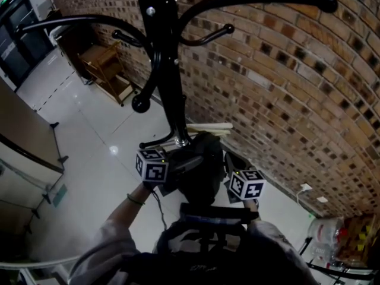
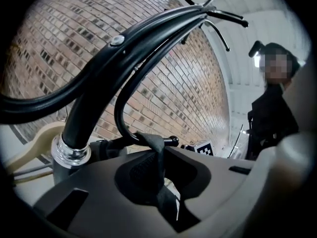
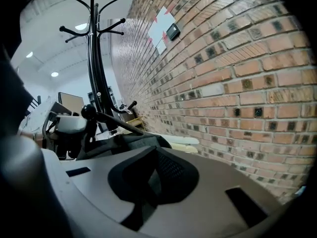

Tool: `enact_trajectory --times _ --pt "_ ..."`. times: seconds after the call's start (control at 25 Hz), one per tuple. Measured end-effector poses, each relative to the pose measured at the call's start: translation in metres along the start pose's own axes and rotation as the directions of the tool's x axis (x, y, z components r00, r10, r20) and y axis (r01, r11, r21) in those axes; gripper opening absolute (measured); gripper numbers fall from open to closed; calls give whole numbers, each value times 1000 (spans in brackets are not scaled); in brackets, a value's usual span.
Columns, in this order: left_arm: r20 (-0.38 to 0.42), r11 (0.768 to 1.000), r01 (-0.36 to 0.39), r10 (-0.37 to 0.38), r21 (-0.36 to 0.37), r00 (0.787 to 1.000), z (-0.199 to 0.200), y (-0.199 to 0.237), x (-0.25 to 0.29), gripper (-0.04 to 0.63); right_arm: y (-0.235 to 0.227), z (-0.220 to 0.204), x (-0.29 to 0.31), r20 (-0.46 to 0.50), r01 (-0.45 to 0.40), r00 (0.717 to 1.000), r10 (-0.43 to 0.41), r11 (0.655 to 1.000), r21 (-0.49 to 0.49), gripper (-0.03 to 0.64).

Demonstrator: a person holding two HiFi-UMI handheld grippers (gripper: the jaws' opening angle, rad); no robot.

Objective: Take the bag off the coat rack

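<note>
The bag (image 1: pixel 200 170) is seen hanging low on the coat rack (image 1: pixel 161 70), just below the centre of the head view, with a gripper close on each side of it. It is carried by a dark strap (image 2: pixel 154 148), which is looped over a short hook (image 2: pixel 171 141) near the middle of the left gripper view.

The strap is seen running down from that hook, its long axis roughly upright in the frame, straight between the jaws of the left gripper (image 2: pixel 159 175). These jaws are drawn in narrowly around the strap. It lies against the ribbed pad at frame left, but a sliver of light shows on its other side, so a firm pinch is not judged to be made yet.

The jaws of the right gripper (image 3: pixel 147 182) appear drawn together with nothing between them. The bag's dark top lies just beyond them, toward frame left.

The left gripper is the nearer to the strap. The hook's ball tip points toward frame right, so the loop is judged to need lifting and sliding that way.
</note>
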State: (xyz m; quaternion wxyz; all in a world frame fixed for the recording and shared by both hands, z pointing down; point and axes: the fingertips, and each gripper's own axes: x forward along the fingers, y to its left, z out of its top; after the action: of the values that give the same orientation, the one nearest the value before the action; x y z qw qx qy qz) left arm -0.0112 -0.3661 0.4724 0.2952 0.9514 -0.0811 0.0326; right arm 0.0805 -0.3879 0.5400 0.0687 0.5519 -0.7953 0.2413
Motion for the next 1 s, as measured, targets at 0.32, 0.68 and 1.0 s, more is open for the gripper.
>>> enact_trajectory --times 0.32,0.68,1.0 --pt "30 994 85 -83 -70 996 9 -49 11 43 -1 -4 -7 10 38 999 -39 999 15 -2" --pt "-62 989 149 -150 -20 987 -4 -94 22 43 -23 -13 -30 44 121 991 -126 987 103 -2" --pt "-166 994 96 -102 -46 981 -68 -92 44 43 -50 -11 -66 100 204 970 -223 964 171 -2"
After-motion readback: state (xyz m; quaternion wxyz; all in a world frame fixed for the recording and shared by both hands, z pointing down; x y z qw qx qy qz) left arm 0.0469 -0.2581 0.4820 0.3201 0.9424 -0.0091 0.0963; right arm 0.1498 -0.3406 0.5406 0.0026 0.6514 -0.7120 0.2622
